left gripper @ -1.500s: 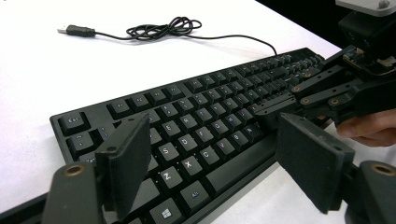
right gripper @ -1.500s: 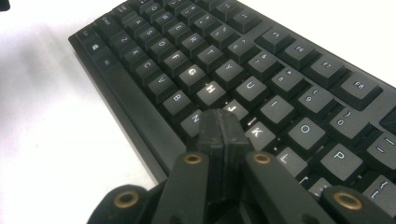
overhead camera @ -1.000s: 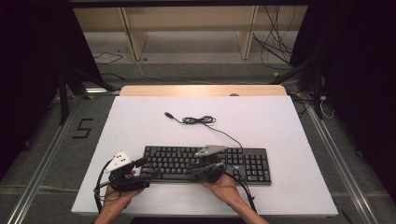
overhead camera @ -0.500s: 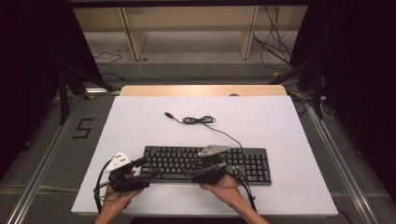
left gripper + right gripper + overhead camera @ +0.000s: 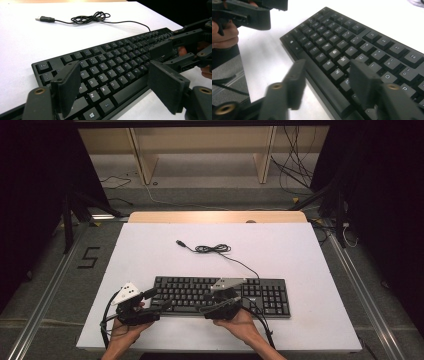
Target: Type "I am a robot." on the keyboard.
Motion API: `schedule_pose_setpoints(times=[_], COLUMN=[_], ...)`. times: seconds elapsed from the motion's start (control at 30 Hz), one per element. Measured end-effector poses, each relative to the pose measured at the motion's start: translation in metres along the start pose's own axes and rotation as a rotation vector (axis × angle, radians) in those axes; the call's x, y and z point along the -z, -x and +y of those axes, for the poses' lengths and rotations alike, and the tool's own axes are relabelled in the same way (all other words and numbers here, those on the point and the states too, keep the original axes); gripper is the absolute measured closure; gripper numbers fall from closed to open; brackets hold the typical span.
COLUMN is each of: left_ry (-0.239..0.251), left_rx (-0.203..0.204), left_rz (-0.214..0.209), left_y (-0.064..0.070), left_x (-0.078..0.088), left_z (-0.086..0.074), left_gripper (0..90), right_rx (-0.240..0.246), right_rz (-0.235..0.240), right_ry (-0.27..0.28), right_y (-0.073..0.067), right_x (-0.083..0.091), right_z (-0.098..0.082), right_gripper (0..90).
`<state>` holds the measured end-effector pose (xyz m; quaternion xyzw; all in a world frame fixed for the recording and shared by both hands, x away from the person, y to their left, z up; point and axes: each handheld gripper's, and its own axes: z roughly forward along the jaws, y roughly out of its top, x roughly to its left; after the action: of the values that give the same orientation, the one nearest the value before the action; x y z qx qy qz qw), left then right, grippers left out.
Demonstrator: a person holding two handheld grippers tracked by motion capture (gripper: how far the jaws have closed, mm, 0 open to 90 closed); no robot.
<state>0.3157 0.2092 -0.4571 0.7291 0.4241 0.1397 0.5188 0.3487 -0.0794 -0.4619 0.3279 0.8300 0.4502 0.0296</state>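
The large white rectangular table top point(image 5: 150, 250) is seen from above, w/ a pale wooden strip along its far edge. The black full-size plastic keyboard point(image 5: 260, 292) is laid flat near the front edge, roughly centred, long side parallel to that edge. Its thin black cable point(image 5: 212, 249) is run from the back of the board to a loose coil farther up the table, ended by a USB plug lying free.

Both forearms are brought in from the bottom of the high view. The left gripper point(image 5: 157, 302) is held low at the keyboard's left front corner, pointed right along the key rows. Its jaws are spread wide apart in the left gripper view point(image 5: 112, 87); letter keys and space bar are seen between them, nothing pressed. The right gripper point(image 5: 212, 306) is held at the front edge near the board's middle, pointed left, hand wrapped underneath. Its jaws have just been opening, then closing back a little; they are set apart in the right gripper view point(image 5: 325, 80), straddling the front rim, no contact made out.

Right jaws are blurred. Key legends on the far rows can't be read. Jaw bases are cut off at the frame bottom in both gripper views.
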Motion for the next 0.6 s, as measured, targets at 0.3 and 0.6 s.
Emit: schedule_pose_setpoints(times=[0.3,0.6], left_ry=[0.001,-0.001], left_rx=[-0.002,0.003], left_rz=[0.005,0.026], left_y=[-0.0010,-0.0035], left_x=[0.0003,0.0006], left_z=[-0.0001,-0.0003], left_gripper=[26.2,26.4], right_rx=[0.039,0.053], right_rz=[-0.014,-0.037], right_ry=[-0.021,-0.063], right_y=[-0.0055,-0.0058], right_x=[-0.0019,-0.0075], right_z=[-0.0037,-0.0072], right_gripper=[77.7,90.0])
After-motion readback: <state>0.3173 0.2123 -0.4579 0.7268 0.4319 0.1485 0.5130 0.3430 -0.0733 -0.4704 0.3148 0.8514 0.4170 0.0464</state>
